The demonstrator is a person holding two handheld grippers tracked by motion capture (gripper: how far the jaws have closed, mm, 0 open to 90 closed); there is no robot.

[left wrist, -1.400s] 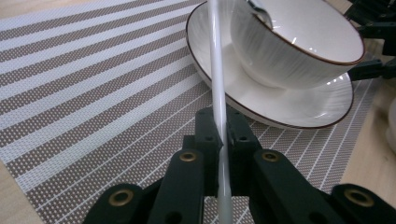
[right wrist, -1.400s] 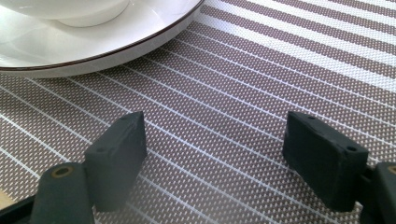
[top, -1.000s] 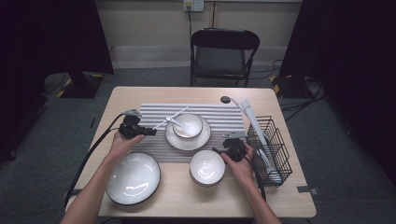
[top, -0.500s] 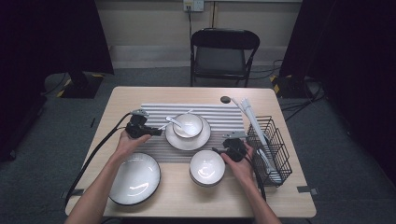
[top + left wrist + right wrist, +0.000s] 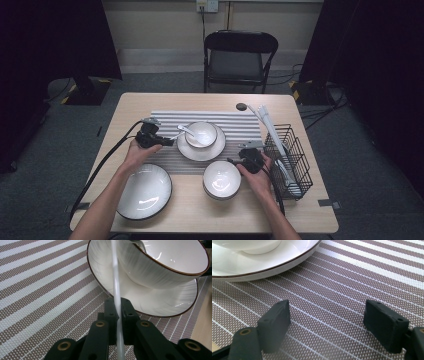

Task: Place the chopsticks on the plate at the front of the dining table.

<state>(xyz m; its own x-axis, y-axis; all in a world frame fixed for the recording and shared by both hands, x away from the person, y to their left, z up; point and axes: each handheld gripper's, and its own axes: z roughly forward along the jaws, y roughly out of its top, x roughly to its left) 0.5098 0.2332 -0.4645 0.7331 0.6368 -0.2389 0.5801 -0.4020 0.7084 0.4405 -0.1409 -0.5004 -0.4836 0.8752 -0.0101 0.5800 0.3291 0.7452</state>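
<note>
While the left gripper is held over the striped placemat, its jaws are clamped on the white handle of a spoon. Seen in the left gripper view, the handle is pinched between the two pads and runs straight ahead of the jaws, up over the rim of a small ribbed bowl. That bowl is seated on a saucer with a dark rim, just beyond the jaw tips and to their right. In the high view a large white plate is noted behind the left gripper, near the forearm.

Further right, the right gripper is held with its jaws set wide apart and nothing between them; placemat is seen in the gap. A second bowl lies just beside it. Behind it a black wire rack is noted.
</note>
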